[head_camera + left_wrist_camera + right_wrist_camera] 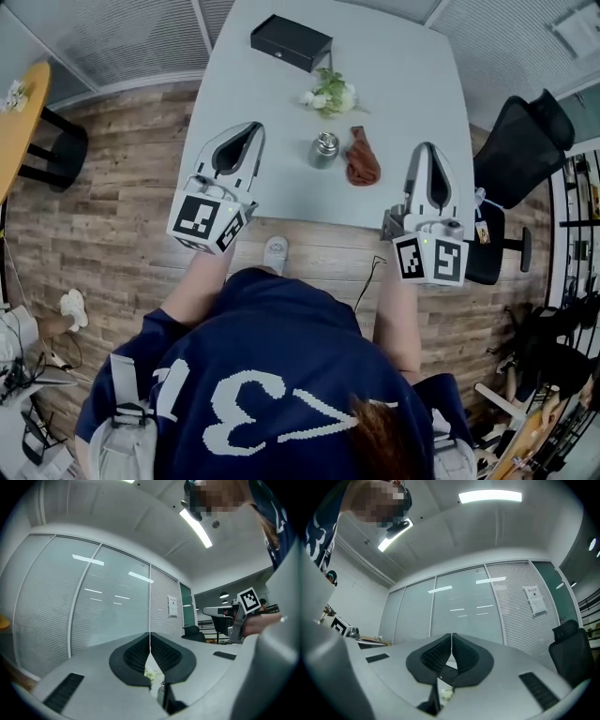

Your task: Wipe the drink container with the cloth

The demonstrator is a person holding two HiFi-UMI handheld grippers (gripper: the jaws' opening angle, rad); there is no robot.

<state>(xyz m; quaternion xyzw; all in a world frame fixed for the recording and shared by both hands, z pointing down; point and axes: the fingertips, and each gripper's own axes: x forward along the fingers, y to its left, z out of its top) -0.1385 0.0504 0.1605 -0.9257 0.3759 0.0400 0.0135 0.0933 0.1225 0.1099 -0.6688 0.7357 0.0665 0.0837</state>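
Note:
A small steel drink container [324,150] stands on the grey table [412,84], with a crumpled rust-brown cloth [361,159] lying just right of it. My left gripper [251,127] hovers over the table's near left part, left of the container, its jaws shut and empty. My right gripper [427,148] hangs right of the cloth, jaws shut with nothing between them. In the left gripper view the closed pads [140,654] meet at the tips, and the container [161,691] peeps out below them. The right gripper view shows its pads [438,654] closed too.
A black box [292,42] sits at the table's far side, and a small bunch of white flowers [329,95] lies behind the container. A black office chair [525,150] stands right of the table, a yellow side table [19,108] at far left. Wooden floor lies below.

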